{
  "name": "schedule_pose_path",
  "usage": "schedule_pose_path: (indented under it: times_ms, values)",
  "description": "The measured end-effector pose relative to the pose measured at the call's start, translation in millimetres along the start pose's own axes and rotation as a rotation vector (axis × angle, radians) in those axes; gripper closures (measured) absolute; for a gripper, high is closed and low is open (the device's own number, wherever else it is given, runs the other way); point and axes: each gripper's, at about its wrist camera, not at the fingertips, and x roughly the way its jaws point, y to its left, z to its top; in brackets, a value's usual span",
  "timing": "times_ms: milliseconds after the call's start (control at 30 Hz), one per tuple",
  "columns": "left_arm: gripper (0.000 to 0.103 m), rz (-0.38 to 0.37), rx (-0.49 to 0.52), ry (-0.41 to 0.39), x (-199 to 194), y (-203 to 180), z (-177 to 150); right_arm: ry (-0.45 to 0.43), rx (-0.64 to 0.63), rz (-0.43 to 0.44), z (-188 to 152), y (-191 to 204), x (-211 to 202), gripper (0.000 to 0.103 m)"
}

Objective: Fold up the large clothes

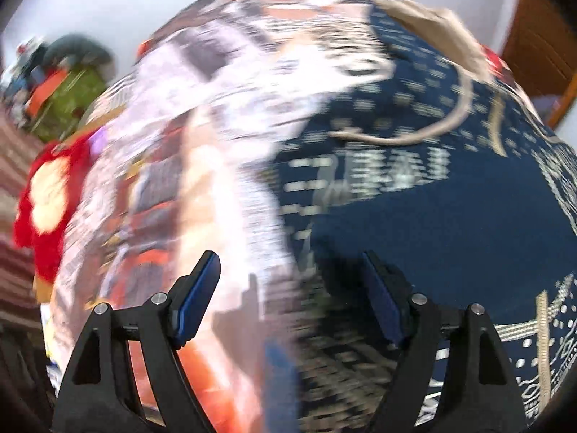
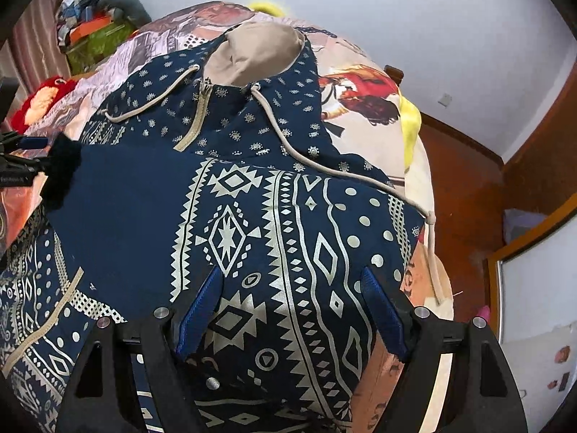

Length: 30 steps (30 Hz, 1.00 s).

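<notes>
A navy hooded jacket (image 2: pixel 274 223) with cream geometric print, a beige-lined hood (image 2: pixel 256 54) and beige drawstrings lies spread on a bed. A plain navy part (image 2: pixel 126 209) is folded across its left side. My right gripper (image 2: pixel 292 278) is open and empty just above the jacket's printed front. My left gripper (image 1: pixel 288 263) is open and empty over the jacket's left edge (image 1: pixel 414 216); that view is motion-blurred. The left gripper also shows at the left edge of the right wrist view (image 2: pixel 21 166).
The bed cover (image 2: pixel 364 108) is a pale picture print. A red plush toy (image 2: pixel 39 97) lies at the bed's left side. A cluttered pile with a green box (image 2: pixel 93 39) stands at the far left. Wooden floor (image 2: pixel 465 187) and a door frame lie to the right.
</notes>
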Motion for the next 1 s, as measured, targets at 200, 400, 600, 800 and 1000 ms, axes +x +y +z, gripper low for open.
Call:
schedule_pose_path:
  times_ms: [200,400,600,800,1000]
  values:
    - [0.025,0.053,-0.047,0.014,-3,41,-3,0.0,0.033,0.024,7,-4,-10,0.025]
    - [0.025,0.001,-0.008,-0.057,-27,25,11,-0.057,0.084,0.053,32,-13,-32,0.025]
    - [0.025,-0.057,0.016,-0.116,-52,6,39,-0.119,0.148,0.109,70,-21,-50,0.025]
    - [0.024,-0.099,0.02,-0.139,-49,-15,79,-0.141,0.181,0.158,113,-19,-38,0.023]
    - [0.024,-0.163,-0.004,-0.122,-24,-40,133,-0.104,0.227,0.199,159,-19,5,0.023]
